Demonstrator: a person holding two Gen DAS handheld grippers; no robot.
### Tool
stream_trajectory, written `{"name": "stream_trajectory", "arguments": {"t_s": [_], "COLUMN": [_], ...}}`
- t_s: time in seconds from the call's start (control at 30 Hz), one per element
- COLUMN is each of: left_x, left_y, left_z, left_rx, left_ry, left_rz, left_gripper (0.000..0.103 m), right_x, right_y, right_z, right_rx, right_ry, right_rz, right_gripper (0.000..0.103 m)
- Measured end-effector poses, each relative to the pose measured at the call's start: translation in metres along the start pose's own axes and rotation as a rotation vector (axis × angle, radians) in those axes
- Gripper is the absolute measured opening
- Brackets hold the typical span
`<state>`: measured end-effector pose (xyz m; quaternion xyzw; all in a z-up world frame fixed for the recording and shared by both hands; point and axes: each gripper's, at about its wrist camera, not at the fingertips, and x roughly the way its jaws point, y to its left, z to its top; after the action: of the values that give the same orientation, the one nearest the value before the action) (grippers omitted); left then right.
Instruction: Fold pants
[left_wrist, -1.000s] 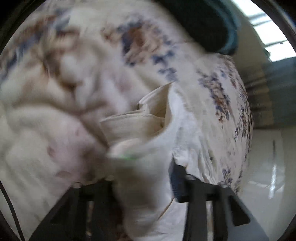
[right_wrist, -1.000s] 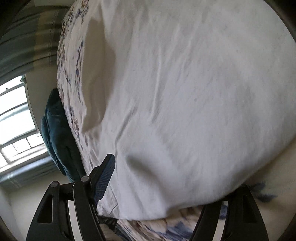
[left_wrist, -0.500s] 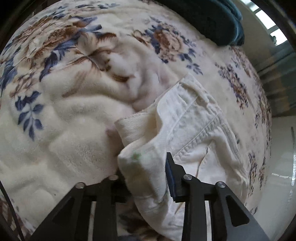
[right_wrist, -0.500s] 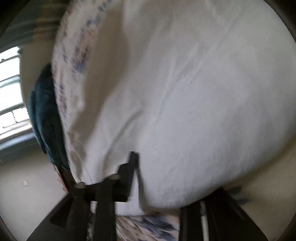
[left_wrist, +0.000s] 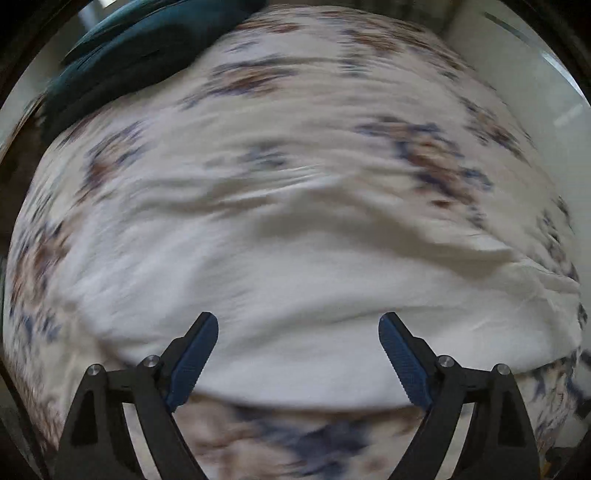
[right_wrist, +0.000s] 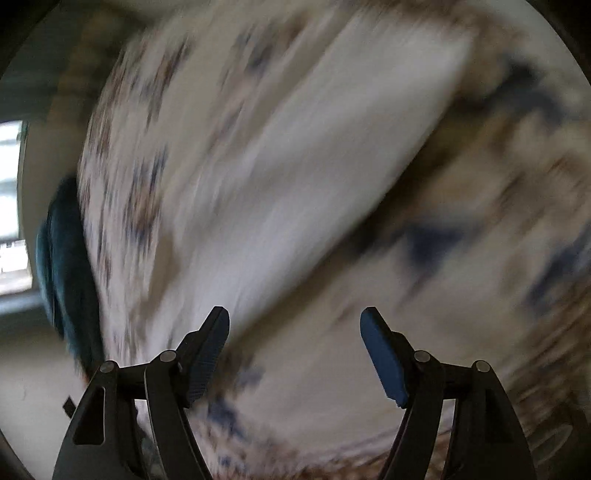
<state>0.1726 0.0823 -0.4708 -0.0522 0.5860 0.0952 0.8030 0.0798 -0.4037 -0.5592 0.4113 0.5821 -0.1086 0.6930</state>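
The white pants (left_wrist: 303, 280) lie spread on a floral blanket (left_wrist: 258, 92), blurred by motion. In the left wrist view they fill the lower middle, just beyond my left gripper (left_wrist: 298, 328), which is open and empty above their near edge. In the right wrist view the pants (right_wrist: 295, 177) run as a white band from lower left to upper right. My right gripper (right_wrist: 294, 325) is open and empty, over the blanket (right_wrist: 480, 258) beside the pants' edge.
A dark teal cushion (left_wrist: 140, 48) lies at the far edge of the bed; it also shows in the right wrist view (right_wrist: 62, 266) at the left. A bright window (right_wrist: 11, 206) is at the far left. Pale floor (left_wrist: 535, 74) lies beyond the bed.
Both grippers have let go of the pants and opened wide. Both have pulled back and swung, so the pants now lie flat on the blanket ahead of them.
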Motion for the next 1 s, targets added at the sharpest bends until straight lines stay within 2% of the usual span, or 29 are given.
{"name": "stream_trajectory", "arguments": {"t_s": [0.03, 0.13, 0.23, 0.33, 0.37, 0.4, 0.43, 0.47, 0.53, 0.57, 0.7, 0.77, 0.87, 0.9, 1.0], "left_x": [0.003, 0.012, 0.025, 0.042, 0.047, 0.046, 0.049, 0.050, 0.050, 0.050, 0.047, 0.049, 0.055, 0.057, 0.058], "left_y": [-0.025, -0.074, -0.109, -0.134, -0.136, -0.133, -0.131, -0.126, -0.119, -0.114, -0.094, -0.087, -0.077, -0.075, -0.066], "left_z": [0.009, 0.033, 0.048, 0.058, 0.062, 0.061, 0.062, 0.064, 0.062, 0.062, 0.062, 0.064, 0.068, 0.069, 0.072], "left_rx": [0.032, 0.067, 0.068, 0.075, 0.068, 0.060, 0.046, 0.029, 0.010, -0.001, -0.044, -0.065, -0.090, -0.096, -0.112], "left_ry": [-0.018, -0.036, -0.036, -0.023, -0.013, -0.009, -0.005, -0.003, -0.002, -0.001, -0.013, -0.007, 0.002, 0.004, 0.011], "left_rz": [-0.005, -0.017, 0.001, 0.062, 0.077, 0.083, 0.095, 0.111, 0.126, 0.137, 0.171, 0.181, 0.190, 0.192, 0.200], "left_gripper": [0.089, 0.089, 0.089, 0.089, 0.089, 0.089, 0.089, 0.089, 0.089, 0.089, 0.089, 0.089, 0.089, 0.089, 0.089], "right_x": [-0.014, -0.025, 0.005, 0.048, 0.060, 0.071, 0.081, 0.086, 0.079, 0.070, 0.020, 0.025, 0.060, 0.069, 0.089], "right_y": [-0.006, -0.007, 0.010, 0.022, 0.029, 0.031, 0.040, 0.046, 0.059, 0.060, 0.048, 0.041, 0.028, 0.028, 0.024], "right_z": [0.029, 0.101, 0.165, 0.204, 0.209, 0.211, 0.208, 0.205, 0.195, 0.193, 0.199, 0.205, 0.217, 0.218, 0.227], "right_rx": [-0.023, -0.089, -0.177, -0.279, -0.309, -0.347, -0.416, -0.468, -0.549, -0.547, -0.420, -0.374, -0.296, -0.298, -0.268], "right_ry": [-0.067, -0.156, -0.083, 0.036, 0.063, 0.088, 0.106, 0.106, 0.035, -0.005, -0.182, -0.161, -0.089, -0.081, 0.013], "right_rz": [-0.049, -0.066, -0.069, -0.105, -0.131, -0.166, -0.222, -0.261, -0.298, -0.288, -0.181, -0.176, -0.194, -0.202, -0.228], "right_gripper": [0.076, 0.076, 0.076, 0.075, 0.074, 0.061, 0.021, 0.010, 0.010, 0.010, 0.009, 0.009, 0.009, 0.011, 0.016]}}
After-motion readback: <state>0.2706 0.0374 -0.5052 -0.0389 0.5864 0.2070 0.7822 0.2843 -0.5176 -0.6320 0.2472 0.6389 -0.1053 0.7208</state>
